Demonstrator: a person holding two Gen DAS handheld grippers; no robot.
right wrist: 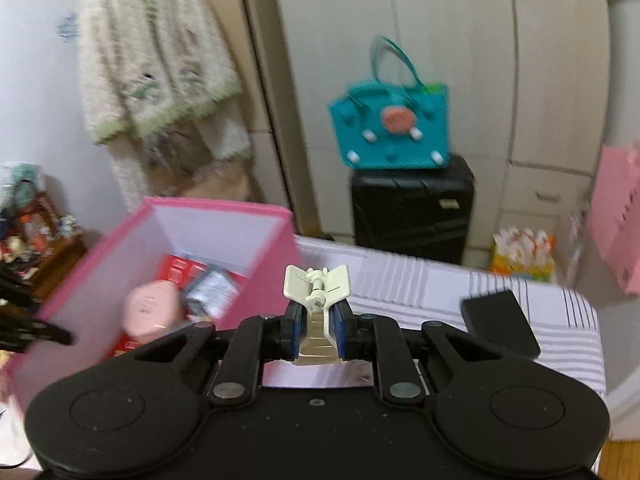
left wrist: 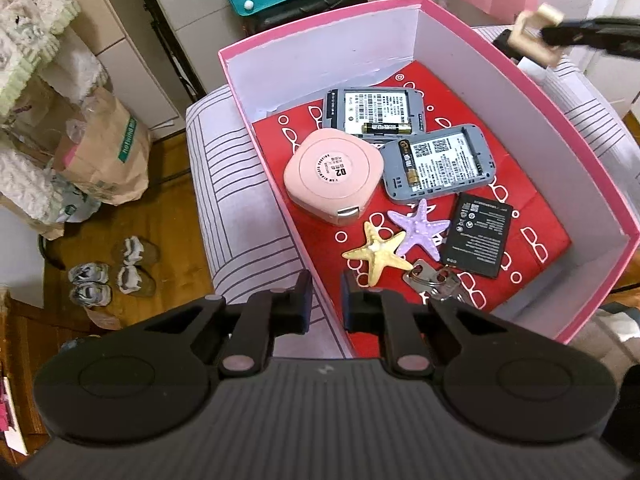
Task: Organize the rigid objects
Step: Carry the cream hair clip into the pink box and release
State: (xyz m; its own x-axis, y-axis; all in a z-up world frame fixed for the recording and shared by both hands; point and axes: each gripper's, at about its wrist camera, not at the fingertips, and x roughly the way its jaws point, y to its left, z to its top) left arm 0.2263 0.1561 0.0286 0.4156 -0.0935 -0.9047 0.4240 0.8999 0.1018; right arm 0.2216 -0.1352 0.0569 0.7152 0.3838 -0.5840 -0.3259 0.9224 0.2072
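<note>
An open pink box with a red lining stands on the striped cloth. It holds two grey devices, a pink round case, two starfish, a black battery and keys. My left gripper hangs over the box's near wall, jaws a narrow gap apart, with the rim showing in the gap and nothing pressed. My right gripper is shut on a cream plastic clip, held in the air just right of the box. In the left wrist view the clip is above the far right corner.
A flat black block lies on the cloth to the right. Behind the table a teal bag sits on a black suitcase before wardrobes. A paper bag and shoes are on the floor at left.
</note>
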